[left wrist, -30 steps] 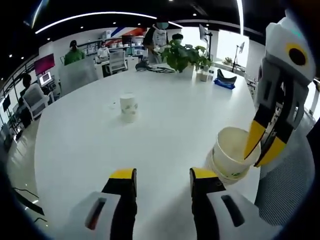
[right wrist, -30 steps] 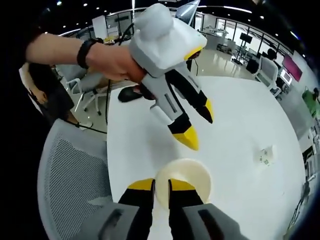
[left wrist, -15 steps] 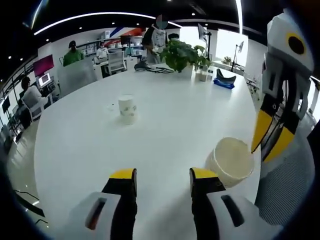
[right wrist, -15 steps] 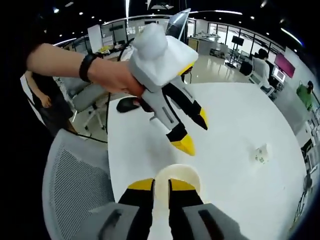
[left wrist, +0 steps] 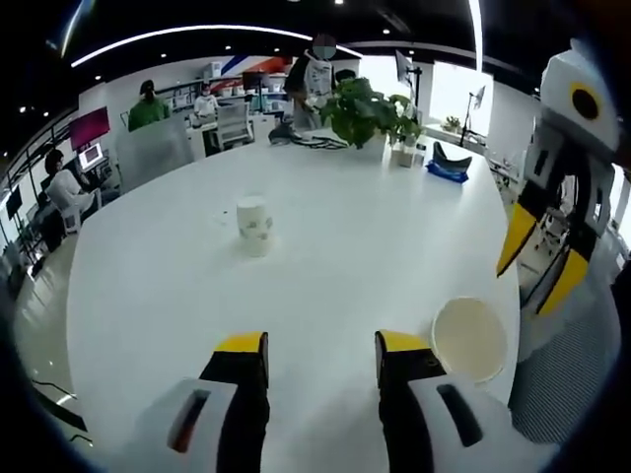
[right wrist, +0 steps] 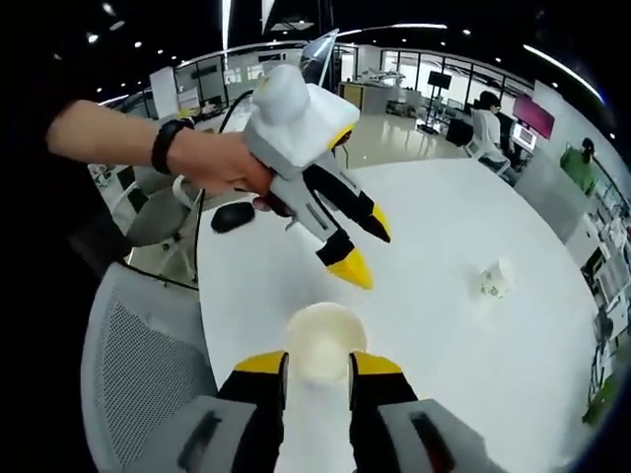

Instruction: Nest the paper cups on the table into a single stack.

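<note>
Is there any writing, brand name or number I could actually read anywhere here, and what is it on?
No text here can be read.
Far paper cup: a greenish printed pattern, too small and blurred to read.
Near paper cup: plain inside, no print in sight.
Red screen on the far wall: blurred, nothing legible.
Left tool and right tool: yellow and black tips, no lettering visible.

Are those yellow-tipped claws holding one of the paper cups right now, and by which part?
No, nothing is held. The right gripper is open, its jaws apart above the near cup. The left gripper is open over bare table. The other cup stands alone.
</note>
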`<action>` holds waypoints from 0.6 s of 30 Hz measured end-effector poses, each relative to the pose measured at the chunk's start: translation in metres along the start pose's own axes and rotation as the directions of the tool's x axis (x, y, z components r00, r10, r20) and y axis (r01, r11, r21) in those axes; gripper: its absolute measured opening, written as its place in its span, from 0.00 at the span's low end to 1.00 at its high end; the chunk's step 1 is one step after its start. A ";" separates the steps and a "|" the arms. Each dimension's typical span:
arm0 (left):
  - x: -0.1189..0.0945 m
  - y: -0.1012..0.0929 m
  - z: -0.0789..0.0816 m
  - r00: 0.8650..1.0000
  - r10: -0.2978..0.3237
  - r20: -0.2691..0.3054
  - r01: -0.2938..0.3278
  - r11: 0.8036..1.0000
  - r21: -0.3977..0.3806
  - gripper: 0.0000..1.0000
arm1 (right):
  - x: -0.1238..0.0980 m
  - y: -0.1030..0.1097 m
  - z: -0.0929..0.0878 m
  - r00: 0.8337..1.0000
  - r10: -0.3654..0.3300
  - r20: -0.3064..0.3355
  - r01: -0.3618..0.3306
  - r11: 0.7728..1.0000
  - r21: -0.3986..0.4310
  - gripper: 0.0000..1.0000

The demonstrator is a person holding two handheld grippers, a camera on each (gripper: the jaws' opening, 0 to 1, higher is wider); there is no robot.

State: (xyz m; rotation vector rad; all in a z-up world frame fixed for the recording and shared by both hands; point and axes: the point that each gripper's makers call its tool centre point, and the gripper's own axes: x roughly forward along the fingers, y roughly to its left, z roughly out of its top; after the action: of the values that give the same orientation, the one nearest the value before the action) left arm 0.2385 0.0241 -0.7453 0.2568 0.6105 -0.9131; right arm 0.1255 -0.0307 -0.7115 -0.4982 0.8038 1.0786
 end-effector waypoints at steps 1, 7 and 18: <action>0.003 0.001 0.003 1.000 -0.001 0.002 0.001 1.000 0.001 0.42 | -0.002 -0.003 -0.003 1.000 -0.015 0.006 0.015 1.000 0.008 0.26; 0.011 0.006 0.008 1.000 0.008 0.005 -0.008 1.000 -0.005 0.46 | -0.016 -0.023 -0.006 0.990 -0.121 0.069 0.116 0.991 0.073 0.48; 0.023 0.016 0.019 1.000 0.026 0.016 -0.025 0.999 -0.042 0.51 | -0.042 -0.034 -0.025 0.959 -0.221 0.177 0.162 0.941 0.298 0.66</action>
State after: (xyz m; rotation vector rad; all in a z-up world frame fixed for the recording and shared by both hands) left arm 0.2687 0.0097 -0.7447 0.2193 0.6088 -0.8762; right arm 0.1383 -0.0864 -0.6949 -0.2121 0.6926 0.8027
